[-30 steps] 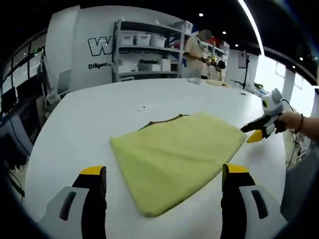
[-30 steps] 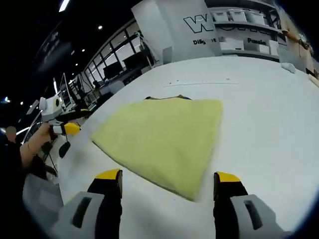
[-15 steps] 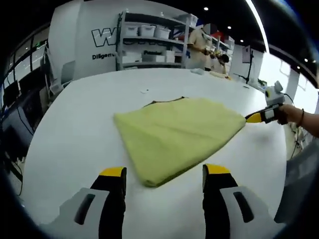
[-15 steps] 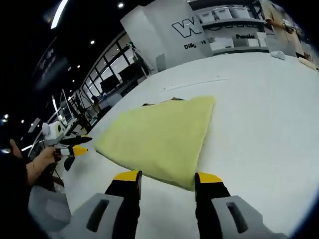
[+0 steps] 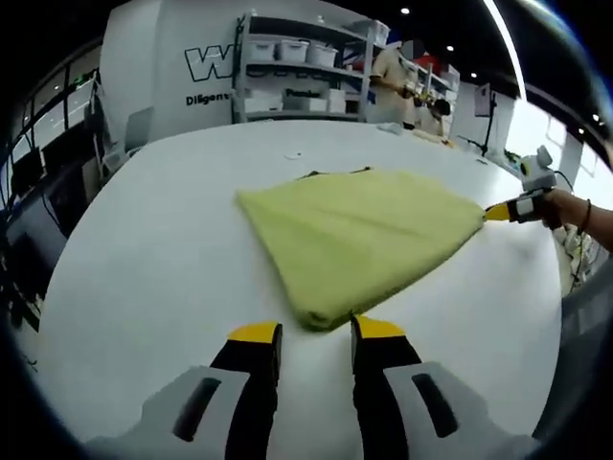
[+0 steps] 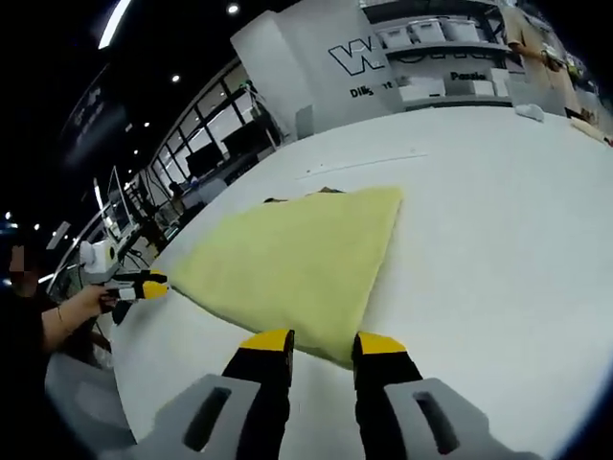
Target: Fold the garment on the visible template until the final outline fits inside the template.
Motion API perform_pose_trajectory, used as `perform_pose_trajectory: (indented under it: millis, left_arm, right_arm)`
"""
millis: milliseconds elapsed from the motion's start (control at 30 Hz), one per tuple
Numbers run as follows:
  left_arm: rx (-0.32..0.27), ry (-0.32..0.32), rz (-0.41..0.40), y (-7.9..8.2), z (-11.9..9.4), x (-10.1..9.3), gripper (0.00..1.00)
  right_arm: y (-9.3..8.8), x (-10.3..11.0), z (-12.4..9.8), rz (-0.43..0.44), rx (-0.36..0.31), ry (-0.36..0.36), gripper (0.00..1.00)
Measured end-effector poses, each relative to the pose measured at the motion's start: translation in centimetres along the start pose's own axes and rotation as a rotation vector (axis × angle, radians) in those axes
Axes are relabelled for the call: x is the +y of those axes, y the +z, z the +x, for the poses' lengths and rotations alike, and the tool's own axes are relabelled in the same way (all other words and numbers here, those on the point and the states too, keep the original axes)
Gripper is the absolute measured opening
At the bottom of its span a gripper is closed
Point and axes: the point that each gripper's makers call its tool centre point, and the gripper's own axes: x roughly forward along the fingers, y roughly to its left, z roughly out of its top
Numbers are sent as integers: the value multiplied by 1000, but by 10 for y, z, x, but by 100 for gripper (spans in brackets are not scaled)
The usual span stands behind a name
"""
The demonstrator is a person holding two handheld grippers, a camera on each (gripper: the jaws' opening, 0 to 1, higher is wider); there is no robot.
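- While both tools sit nearly together, the left tool (image 5: 316, 335) and right tool (image 6: 323, 342) each flank a corner of the folded yellow garment (image 5: 359, 235).
- Pinching just the top layer at 12 o'clock could undo the fold.

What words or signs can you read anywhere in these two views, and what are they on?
"W": the start of large outlined lettering on the white wall panel, the rest hidden by the shelving.
"Dilgen": the smaller line beneath it, also cut off.
Labels on the shelf edges: too blurred to read.
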Motion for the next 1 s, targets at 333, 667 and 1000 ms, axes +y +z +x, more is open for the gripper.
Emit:
perform_pose_trajectory:
  millis: [333, 667, 1000]
  left_arm:
    - [14, -24, 53, -3, 7, -5, 4]
    - [14, -43, 108, 2, 0, -5, 4]
    - [31, -57, 164, 0, -5, -2, 3]
  right_arm:
    - [-1, -4, -2, -25, 6, -22, 2]
    - [-1, -1, -5, -53, 29, -26, 0]
    - [-2, 0, -7, -47, 37, -26, 0]
